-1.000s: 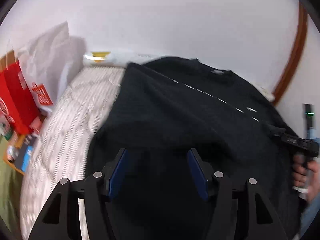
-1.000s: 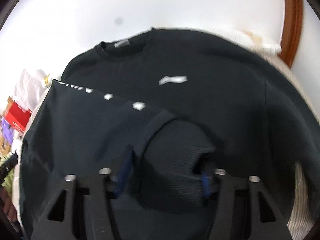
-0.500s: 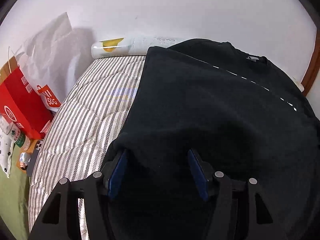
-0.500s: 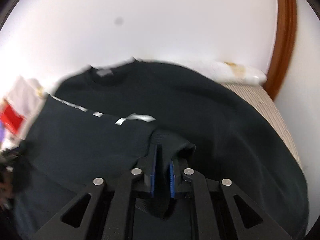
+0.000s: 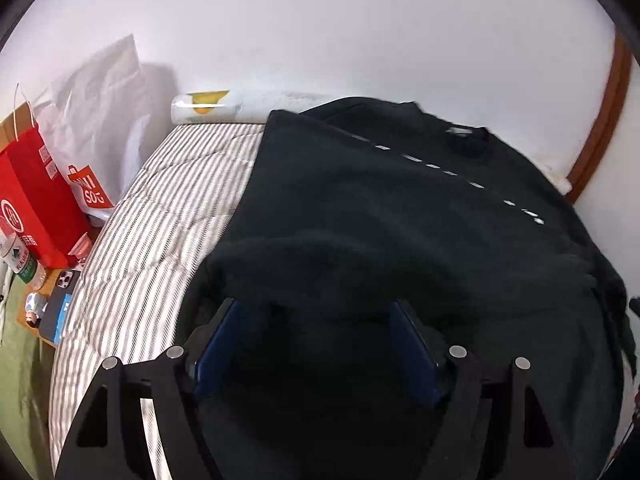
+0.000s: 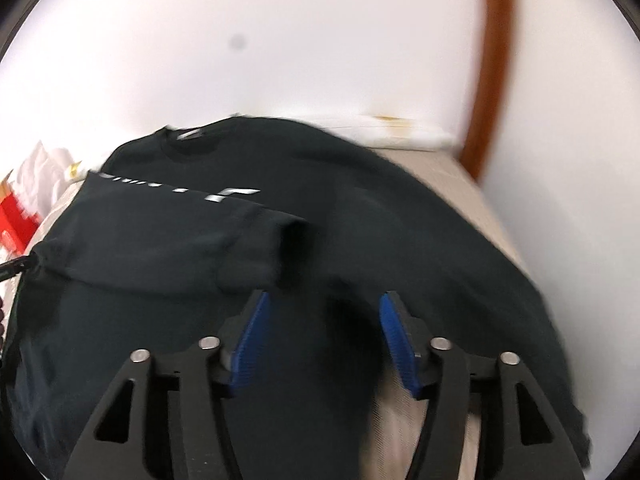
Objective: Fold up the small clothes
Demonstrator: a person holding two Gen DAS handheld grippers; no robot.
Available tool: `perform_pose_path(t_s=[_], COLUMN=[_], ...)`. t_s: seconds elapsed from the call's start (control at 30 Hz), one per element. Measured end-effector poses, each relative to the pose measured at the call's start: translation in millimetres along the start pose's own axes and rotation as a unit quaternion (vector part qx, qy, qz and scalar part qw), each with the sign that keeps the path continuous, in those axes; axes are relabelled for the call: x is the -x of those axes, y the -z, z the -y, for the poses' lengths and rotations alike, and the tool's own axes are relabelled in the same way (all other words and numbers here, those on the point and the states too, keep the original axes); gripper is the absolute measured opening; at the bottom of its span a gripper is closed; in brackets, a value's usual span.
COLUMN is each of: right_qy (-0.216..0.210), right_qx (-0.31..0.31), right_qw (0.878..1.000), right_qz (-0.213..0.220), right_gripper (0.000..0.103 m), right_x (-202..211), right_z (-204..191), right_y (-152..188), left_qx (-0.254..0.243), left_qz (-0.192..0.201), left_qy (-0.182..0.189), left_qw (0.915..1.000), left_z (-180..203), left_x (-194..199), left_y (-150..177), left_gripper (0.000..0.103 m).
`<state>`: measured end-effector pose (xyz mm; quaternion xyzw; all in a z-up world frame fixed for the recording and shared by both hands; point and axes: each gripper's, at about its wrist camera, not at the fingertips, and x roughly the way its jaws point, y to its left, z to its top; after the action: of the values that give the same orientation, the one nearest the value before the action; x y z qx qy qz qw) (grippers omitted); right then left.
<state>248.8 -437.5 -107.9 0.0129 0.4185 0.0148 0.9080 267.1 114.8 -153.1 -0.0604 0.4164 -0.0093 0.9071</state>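
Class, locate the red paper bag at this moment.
In the left wrist view, the red paper bag stands far left, beside the striped bed, before a white bag.

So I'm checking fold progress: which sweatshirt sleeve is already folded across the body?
The sleeve with the dashed white print, lying across the black sweatshirt, cuff just ahead of the open right hand-held gripper. The other side still lies flat.

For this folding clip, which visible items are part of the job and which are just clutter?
Part of the job:
black sweatshirt
its folded-over sleeve
left gripper
right gripper

Just lying about:
red paper bag
white plastic bag
phone
bottle
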Motion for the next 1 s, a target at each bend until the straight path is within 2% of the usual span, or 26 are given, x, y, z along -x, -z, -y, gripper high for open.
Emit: perform_pose_path(t_s=[0.07,0.13,0.2,0.37,0.43,0.6,0.73,0.8,0.83,0.87,0.93,1.0], right_qy=[0.034,0.080,0.104,0.100,0.104,0.110,0.096,0.092,0.097,0.111,0.123,0.120], right_qx=[-0.018,-0.029,-0.037,-0.065,-0.070,-0.049,-0.069,-0.082,-0.083,-0.079,-0.077,-0.092], right_qw=[0.999,0.996,0.994,0.992,0.991,0.991,0.991,0.990,0.990,0.989,0.988,0.987], right_qz=[0.005,-0.001,-0.015,-0.043,-0.049,-0.059,-0.066,-0.066,-0.062,-0.058,-0.056,-0.047], right_gripper=[0.070,0.073,0.073,0.075,0.075,0.077,0.076,0.063,0.042,0.027,0.015,0.012], right_x=[20,35,42,43,37,22,13,11,10,10,10,16], right_z=[33,67,95,147,159,164,176,180,180,179,181,189], right_y=[20,43,62,104,112,112,106,102,101,99,95,90], left_qx=[-0.001,-0.003,-0.003,0.007,0.002,-0.010,-0.008,-0.009,-0.009,-0.006,-0.001,0.002], left_qz=[0.003,0.006,0.008,0.009,0.009,0.011,0.008,0.011,0.012,0.013,0.015,0.019], left_qy=[0.011,0.023,0.033,0.052,0.044,0.014,0.002,-0.006,-0.008,-0.009,-0.008,-0.010], left_qw=[0.9999,0.9997,0.9994,0.9986,0.9990,0.9998,0.9999,0.9999,0.9999,0.9999,0.9999,0.9998], left_z=[8,19,30,52,59,65,61,58,57,54,49,44], left_x=[10,19,27,40,45,53,60,64,65,67,70,74], left_y=[5,10,16,27,31,36,36,35,35,33,31,29], left_gripper=[0.076,0.076,0.076,0.076,0.076,0.076,0.076,0.076,0.076,0.076,0.076,0.076])
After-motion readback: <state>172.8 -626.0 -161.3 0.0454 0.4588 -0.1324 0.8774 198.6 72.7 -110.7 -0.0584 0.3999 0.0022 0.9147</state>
